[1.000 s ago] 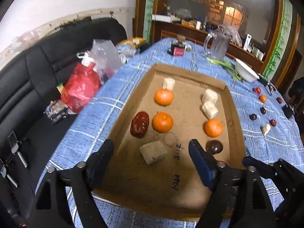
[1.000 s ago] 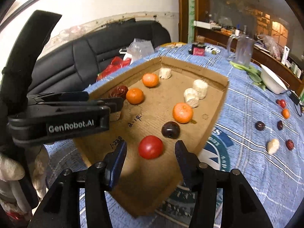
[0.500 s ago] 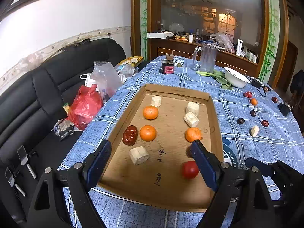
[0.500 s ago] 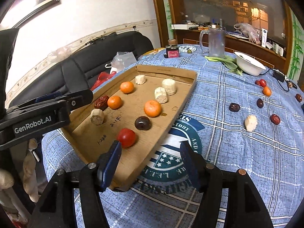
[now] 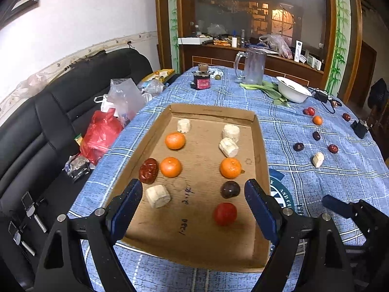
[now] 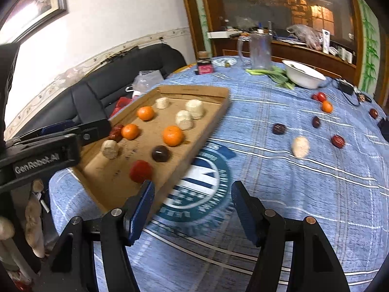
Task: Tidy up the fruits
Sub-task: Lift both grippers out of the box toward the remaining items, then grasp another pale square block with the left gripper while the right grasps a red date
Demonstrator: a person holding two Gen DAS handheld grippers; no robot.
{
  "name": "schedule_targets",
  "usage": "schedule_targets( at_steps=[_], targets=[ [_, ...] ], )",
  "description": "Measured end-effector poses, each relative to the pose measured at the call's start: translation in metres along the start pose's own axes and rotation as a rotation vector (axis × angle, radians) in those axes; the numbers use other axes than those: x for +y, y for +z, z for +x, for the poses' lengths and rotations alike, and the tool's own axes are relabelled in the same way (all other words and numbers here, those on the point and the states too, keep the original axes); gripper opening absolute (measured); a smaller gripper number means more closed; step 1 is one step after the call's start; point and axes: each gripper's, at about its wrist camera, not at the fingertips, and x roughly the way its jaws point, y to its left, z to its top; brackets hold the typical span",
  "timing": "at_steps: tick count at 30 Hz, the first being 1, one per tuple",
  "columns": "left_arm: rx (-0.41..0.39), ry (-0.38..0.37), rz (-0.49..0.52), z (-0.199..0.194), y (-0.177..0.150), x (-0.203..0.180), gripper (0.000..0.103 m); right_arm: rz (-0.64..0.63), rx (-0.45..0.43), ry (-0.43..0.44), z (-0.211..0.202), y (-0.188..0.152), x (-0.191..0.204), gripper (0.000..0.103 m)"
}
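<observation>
Both grippers empty w/ jaws apart: left gripper (image 5: pixel 192 202) hangs over near end of cardboard tray (image 5: pixel 214 113), right gripper (image 6: pixel 192 206) over blue tablecloth (image 6: pixel 304 194) just beside tray. Tray holds two rows: three oranges, four pale chunks, dried date (image 5: pixel 148 170), dark round fruit (image 5: pixel 230 189), red tomato (image 5: pixel 225 213). Judging approx. half done. Left on cloth, well apart from tray: pale chunk (image 6: pixel 300 147), several dates, small orange (image 6: pixel 327 106), red fruit by white bowl (image 6: pixel 304 76).
</observation>
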Motion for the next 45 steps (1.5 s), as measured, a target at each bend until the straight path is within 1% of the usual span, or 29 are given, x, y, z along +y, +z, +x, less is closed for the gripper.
schedule_targets(
  at_steps=[5,9,14,20,25,29,32,33,35,37,40,43,45],
  targets=[
    [0.024,-0.06,0.028,0.008,0.002,-0.019,0.085,0.063,0.018,-0.1,-0.009,-0.004,-0.053,0.07],
    [0.042,-0.138,0.083,0.016,0.005,-0.052,0.085,0.114,0.03,-0.18,-0.019,-0.002,-0.098,0.07],
    [0.085,-0.224,0.131,0.031,0.009,-0.09,0.085,0.133,0.04,-0.245,-0.025,0.01,-0.133,0.07],
    [0.139,-0.292,0.168,0.048,0.01,-0.125,0.085,0.189,0.063,-0.268,-0.016,0.024,-0.17,0.07],
    [0.155,-0.309,0.181,0.061,0.013,-0.143,0.085,0.228,0.078,-0.269,0.0,0.041,-0.196,0.069],
    [0.162,-0.301,0.192,0.075,0.016,-0.156,0.085,0.258,0.075,-0.265,0.016,0.052,-0.208,0.069],
    [0.172,-0.321,0.199,0.089,0.018,-0.168,0.084,0.271,0.071,-0.27,0.029,0.058,-0.217,0.069],
    [0.181,-0.334,0.198,0.096,0.019,-0.173,0.082,0.268,0.072,-0.273,0.032,0.06,-0.219,0.069],
    [0.198,-0.356,0.195,0.105,0.019,-0.181,0.064,0.256,0.078,-0.286,0.04,0.063,-0.222,0.069],
    [0.235,-0.382,0.179,0.119,0.021,-0.188,0.055,0.245,0.084,-0.289,0.046,0.065,-0.224,0.069],
    [0.25,-0.411,0.165,0.131,0.023,-0.197,0.053,0.229,0.088,-0.286,0.054,0.066,-0.226,0.069],
    [0.238,-0.428,0.179,0.139,0.025,-0.209,0.053,0.219,0.092,-0.283,0.059,0.065,-0.227,0.069],
    [0.221,-0.424,0.2,0.142,0.025,-0.216,0.053,0.225,0.091,-0.271,0.06,0.065,-0.229,0.067]
  ],
)
